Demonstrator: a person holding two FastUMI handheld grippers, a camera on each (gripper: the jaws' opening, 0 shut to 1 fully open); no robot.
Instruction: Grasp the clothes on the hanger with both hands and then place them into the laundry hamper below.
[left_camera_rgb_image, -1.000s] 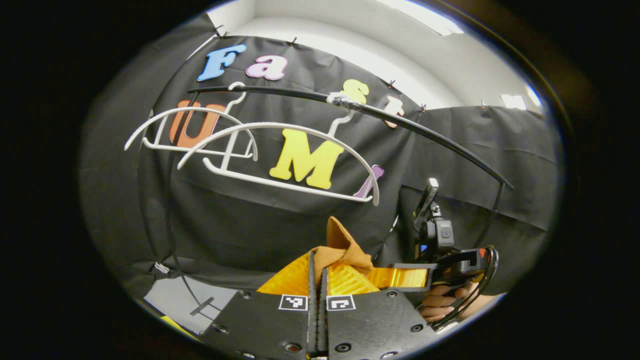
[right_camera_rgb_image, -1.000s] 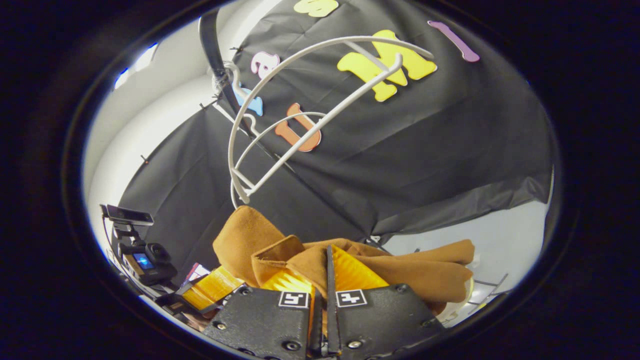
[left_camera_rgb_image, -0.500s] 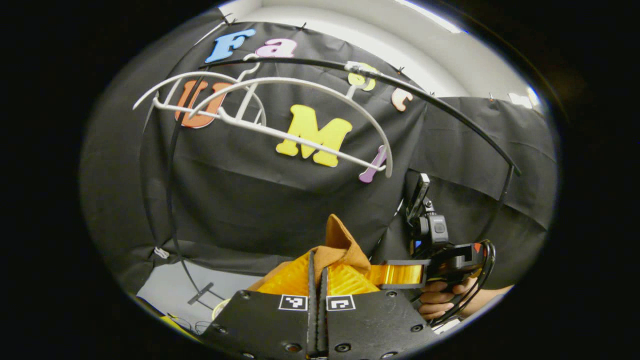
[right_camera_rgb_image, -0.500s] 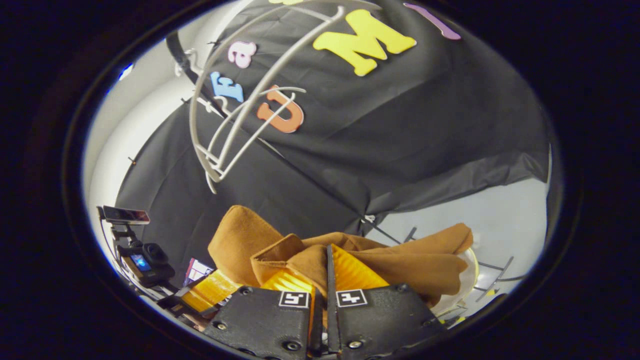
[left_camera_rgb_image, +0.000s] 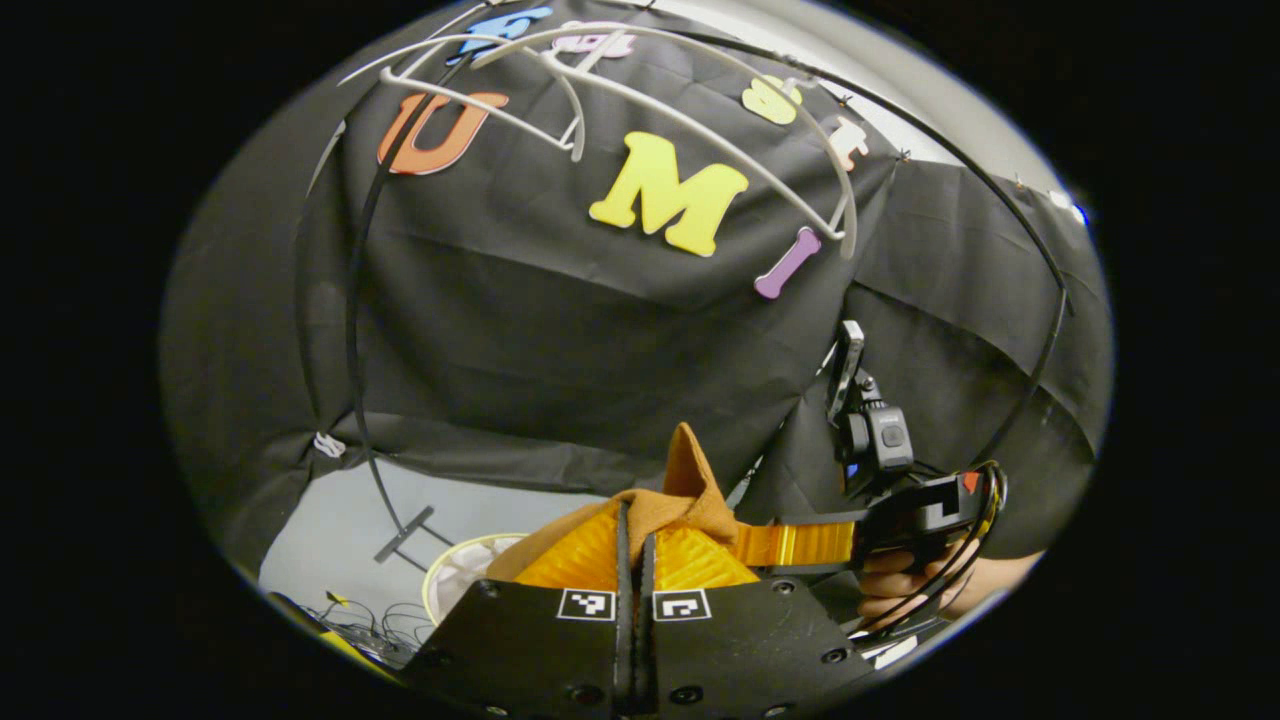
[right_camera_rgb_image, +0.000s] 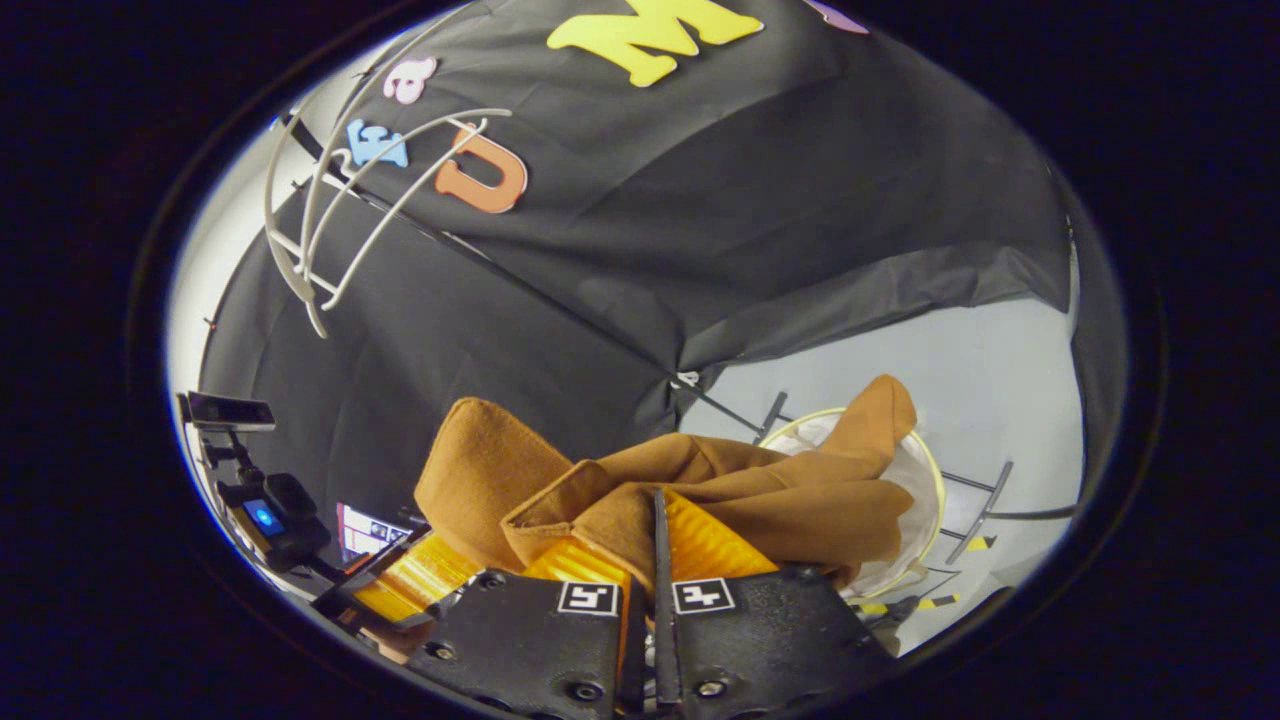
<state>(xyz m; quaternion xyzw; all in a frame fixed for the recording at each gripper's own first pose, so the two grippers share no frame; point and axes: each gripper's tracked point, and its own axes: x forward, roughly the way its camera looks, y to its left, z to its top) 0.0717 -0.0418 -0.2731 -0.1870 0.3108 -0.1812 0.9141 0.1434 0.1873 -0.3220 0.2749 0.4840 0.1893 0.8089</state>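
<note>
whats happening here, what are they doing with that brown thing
A person holds a gripper in each hand, and both the left gripper and the right gripper are shut on a brown garment. It is off the white hangers, which hang bare on the rail above. The garment hangs over the white laundry hamper on the floor, not yet let go.

- We see a pale grey floor (right_camera_rgb_image: 960, 350) below the hem of the booth's black cloth, in both gripper views.
- On it stands a round laundry hamper (right_camera_rgb_image: 935, 490) with a yellowish rim and white lining; we also catch its rim in the left gripper view (left_camera_rgb_image: 450, 565).
- The black feet of a clothes rack (left_camera_rgb_image: 405, 533) rest on the floor beside the hamper.
- Loose cables (left_camera_rgb_image: 385, 620) lie near the hamper.
- Yellow-and-black striped tape (right_camera_rgb_image: 975, 543) marks the floor by the rack's feet.
</note>
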